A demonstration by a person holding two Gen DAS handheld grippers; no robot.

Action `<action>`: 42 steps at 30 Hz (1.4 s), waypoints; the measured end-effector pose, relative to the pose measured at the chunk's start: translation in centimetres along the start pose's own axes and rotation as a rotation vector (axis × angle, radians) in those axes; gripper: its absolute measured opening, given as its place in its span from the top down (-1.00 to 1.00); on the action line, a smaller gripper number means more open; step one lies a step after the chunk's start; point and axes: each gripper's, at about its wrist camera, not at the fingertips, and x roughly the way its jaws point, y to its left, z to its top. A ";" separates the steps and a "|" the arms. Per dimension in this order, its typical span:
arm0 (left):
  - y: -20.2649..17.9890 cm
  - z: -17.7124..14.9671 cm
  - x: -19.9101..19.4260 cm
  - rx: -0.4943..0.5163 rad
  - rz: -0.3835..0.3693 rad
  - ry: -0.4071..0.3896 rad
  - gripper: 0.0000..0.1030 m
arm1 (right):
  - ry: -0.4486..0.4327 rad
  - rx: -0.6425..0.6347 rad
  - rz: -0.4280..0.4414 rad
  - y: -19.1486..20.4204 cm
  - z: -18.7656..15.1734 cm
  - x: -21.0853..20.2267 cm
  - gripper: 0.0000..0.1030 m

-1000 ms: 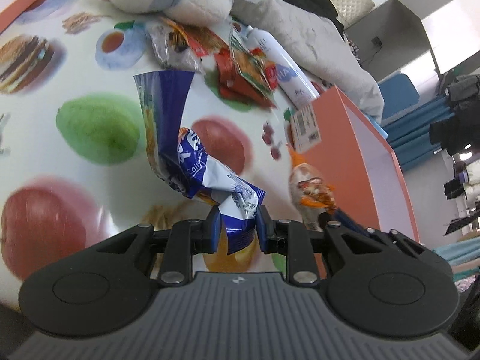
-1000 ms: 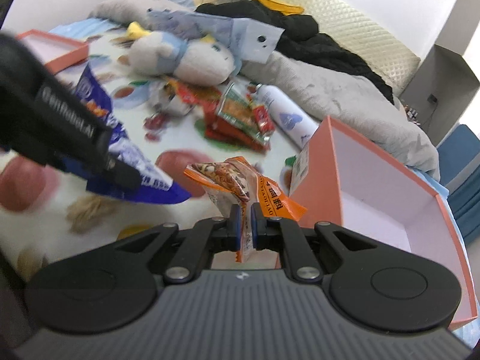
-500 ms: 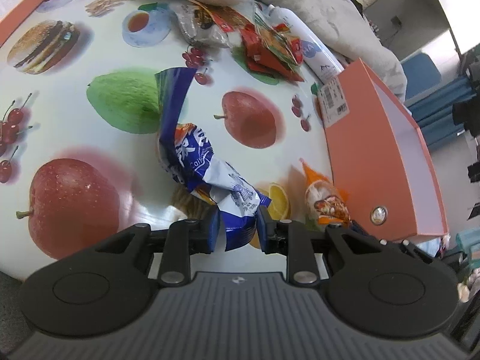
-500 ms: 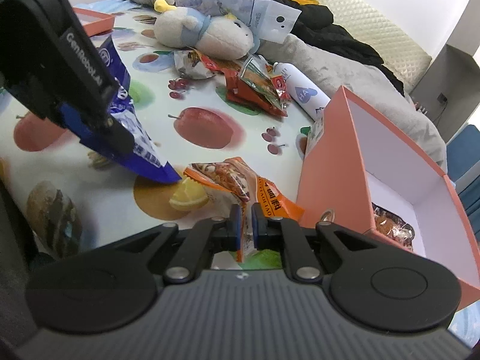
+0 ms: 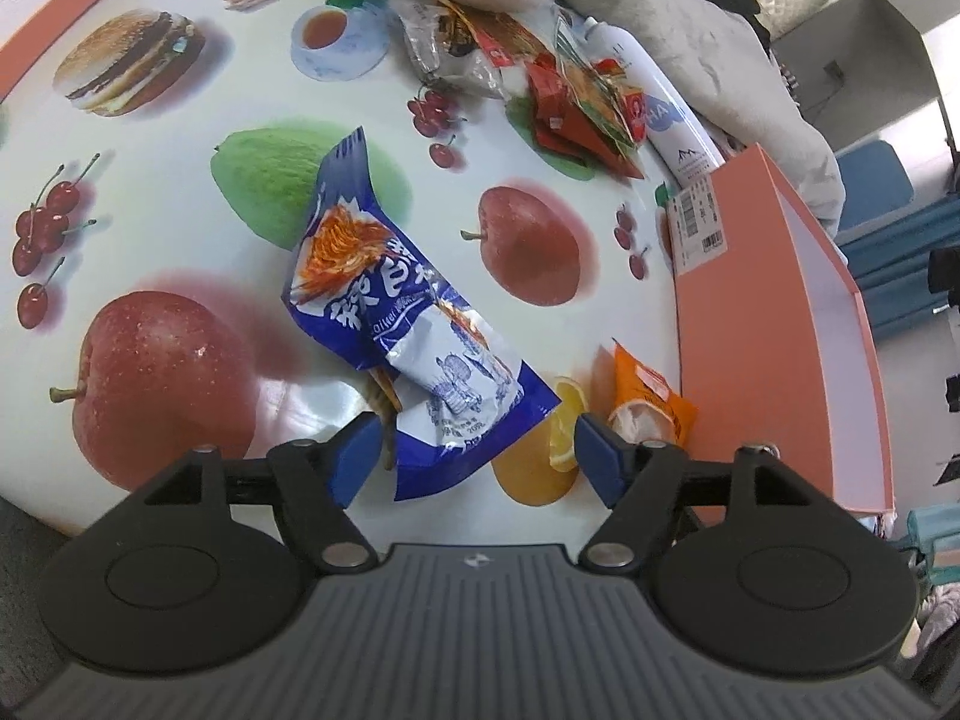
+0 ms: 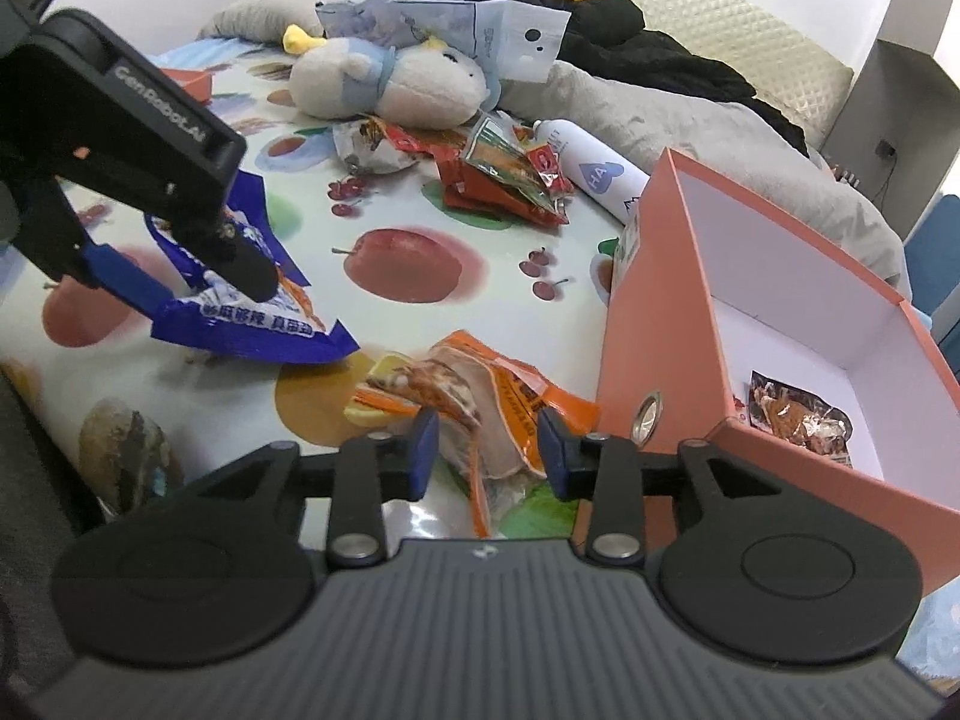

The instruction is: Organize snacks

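On fruit-print counter, left tongs and right tongs are opening over blue snack packet and orange snack packet, gripping neither.

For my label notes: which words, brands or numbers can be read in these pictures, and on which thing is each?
"GenRobot.AI": side of the left tongs.
"HA": white bottle.
Blue snack bag: large Chinese characters, not clearly readable; small print blurred.
Orange snack bag: print blurred.
Barcode sticker on the orange box: too small.
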 end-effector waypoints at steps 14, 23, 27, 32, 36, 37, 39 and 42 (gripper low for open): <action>1.4 1.2 0.4 -0.110 0.023 -0.057 -0.47 | -0.028 0.275 0.092 -1.7 0.4 -0.4 -0.41; 1.3 0.7 1.5 -0.086 0.045 -0.055 -0.46 | -0.030 0.331 0.060 -1.7 0.4 0.7 -0.41; 1.0 0.6 1.5 -0.062 0.055 -0.070 -0.46 | -0.017 0.344 0.058 -1.6 0.2 1.3 -0.41; 1.2 0.5 1.9 -0.061 0.051 -0.068 -0.45 | -0.017 0.344 0.047 -1.5 0.2 2.0 -0.41; 1.1 0.6 2.2 -0.056 0.048 -0.079 -0.45 | 0.008 0.337 0.032 -1.3 -0.1 3.0 -0.46; 1.0 0.6 2.3 -0.053 0.052 -0.082 -0.45 | 0.016 0.333 0.037 -1.2 -0.1 3.3 -0.46; 0.8 0.7 2.4 -0.044 0.055 -0.086 -0.44 | 0.031 0.318 0.054 -0.9 -0.3 3.6 -0.46; 0.5 0.7 2.7 -0.030 0.065 -0.091 -0.44 | 0.043 0.308 0.058 -0.6 -0.5 3.9 -0.47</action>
